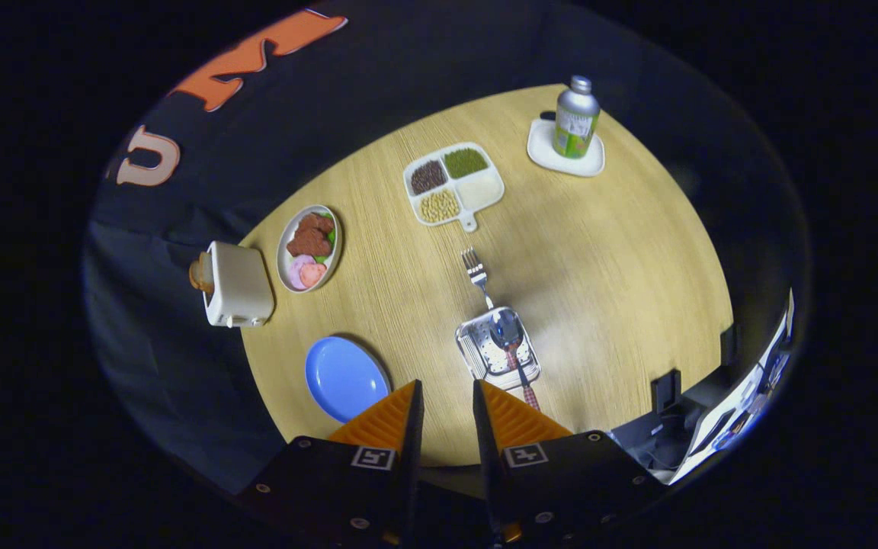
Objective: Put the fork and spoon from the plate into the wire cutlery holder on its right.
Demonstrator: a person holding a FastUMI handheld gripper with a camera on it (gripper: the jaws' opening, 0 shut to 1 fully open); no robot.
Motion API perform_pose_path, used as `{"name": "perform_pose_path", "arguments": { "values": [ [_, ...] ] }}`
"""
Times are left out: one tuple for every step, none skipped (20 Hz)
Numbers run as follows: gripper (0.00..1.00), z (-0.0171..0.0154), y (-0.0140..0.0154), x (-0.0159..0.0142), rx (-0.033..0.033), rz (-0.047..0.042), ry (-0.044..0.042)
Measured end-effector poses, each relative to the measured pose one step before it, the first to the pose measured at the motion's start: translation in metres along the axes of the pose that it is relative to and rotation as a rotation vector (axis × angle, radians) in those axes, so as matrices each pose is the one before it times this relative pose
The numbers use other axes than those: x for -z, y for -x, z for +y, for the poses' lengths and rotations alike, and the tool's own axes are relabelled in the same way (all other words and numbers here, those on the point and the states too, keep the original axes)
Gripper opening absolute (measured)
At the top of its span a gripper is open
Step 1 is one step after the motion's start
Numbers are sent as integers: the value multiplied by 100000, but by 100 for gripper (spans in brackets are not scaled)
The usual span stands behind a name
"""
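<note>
Fork [475, 271] and spoon [510, 339] lie across the holder [497, 347]; blue plate [344, 378] beside; claw [447, 396] released, empty.

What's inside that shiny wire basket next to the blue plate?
The spoon and the fork stick out of the wire cutlery holder. How the fork's handle sits inside is hidden. The gripper hangs above, fingers a little apart, holding nothing.

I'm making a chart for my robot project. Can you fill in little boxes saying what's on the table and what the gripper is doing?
gripper: open, holding nothing, above the table's near edge
blue plate: bare, beside the fingers
wire cutlery holder: holds spoon and fork
toaster: beside food plate
divided tray: four fillings
can: upright on coaster
</note>
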State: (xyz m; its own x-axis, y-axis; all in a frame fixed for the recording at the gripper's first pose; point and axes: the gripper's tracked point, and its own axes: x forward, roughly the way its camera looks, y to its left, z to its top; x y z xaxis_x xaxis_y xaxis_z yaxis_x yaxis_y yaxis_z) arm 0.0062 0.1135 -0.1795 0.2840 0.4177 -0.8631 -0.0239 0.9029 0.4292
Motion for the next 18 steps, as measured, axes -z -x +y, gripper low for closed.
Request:
{"name": "perform_pose_path", "arguments": {
  "values": [
    [44,197,720,-887,-616,-6018,1482],
    [48,181,680,-909,-242,-6184,1618],
    [53,105,613,-874,-465,-5709,2240],
    [58,237,582,-963,-489,-5819,1847],
    [65,146,504,-956,-552,-5350,1753],
    [69,141,557,-909,-603,-5042,1321],
    [75,132,467,-949,-625,-5092,1214],
    [77,49,495,-940,-184,-5561,1002],
    [79,95,445,-840,-281,-5236,1429],
    [80,-1,488,-800,-19,-5389,1760],
    [80,51,323,-799,-309,-5450,1999],
    [81,73,312,-872,-501,-5256,2012],
    [82,16,236,-900,-347,-5706,1858],
    [84,221,545,-1052,-355,-5229,2101],
    [85,279,700,-1129,6,-5306,2365],
    [85,538,862,-909,179,-5433,2871],
    [85,190,594,-1058,637,-4986,2619],
    [85,212,656,-1044,-331,-4494,2404]
  ]
}}
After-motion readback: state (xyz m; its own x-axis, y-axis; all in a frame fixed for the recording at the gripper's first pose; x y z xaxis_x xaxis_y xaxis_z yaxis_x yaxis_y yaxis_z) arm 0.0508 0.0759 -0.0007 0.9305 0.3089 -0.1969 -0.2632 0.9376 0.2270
